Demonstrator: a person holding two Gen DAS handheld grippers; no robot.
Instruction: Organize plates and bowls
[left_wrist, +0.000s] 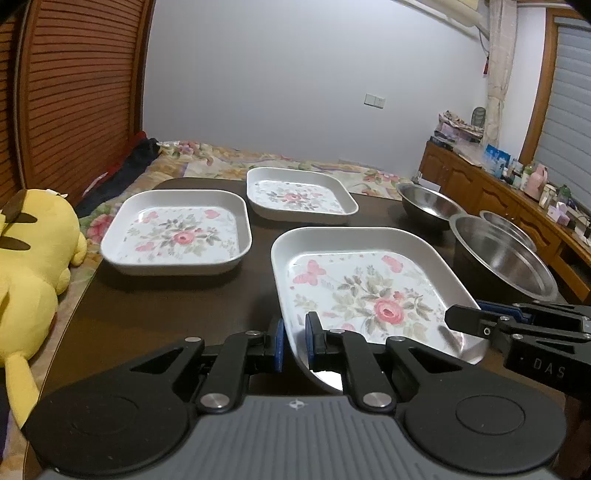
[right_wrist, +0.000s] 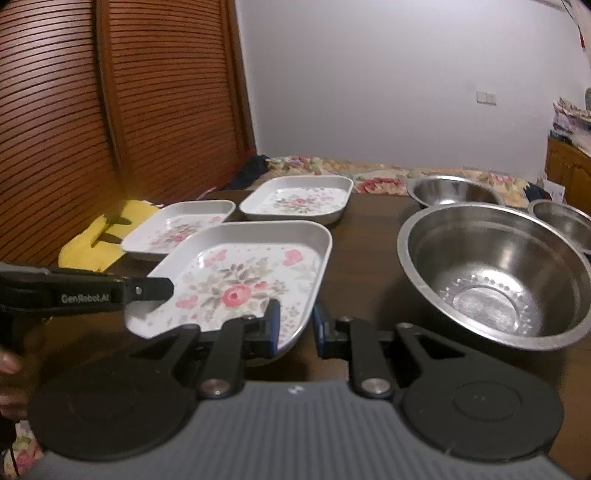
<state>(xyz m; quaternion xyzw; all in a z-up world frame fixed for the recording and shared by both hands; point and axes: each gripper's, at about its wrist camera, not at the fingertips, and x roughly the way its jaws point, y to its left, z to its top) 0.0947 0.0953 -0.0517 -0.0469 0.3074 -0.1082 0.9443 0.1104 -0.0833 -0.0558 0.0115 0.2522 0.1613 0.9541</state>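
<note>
Both grippers are straddling the near floral plate (left_wrist: 369, 288) rim: left gripper (left_wrist: 294, 341), right gripper (right_wrist: 295, 326). Fingers narrowly parted, contact unclear; plate's near corner hidden.

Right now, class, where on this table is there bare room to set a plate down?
Bare table lies in front of the left plate, left of the near plate. A strip runs between near plate and big bowl. The right side is crowded with bowls.
</note>
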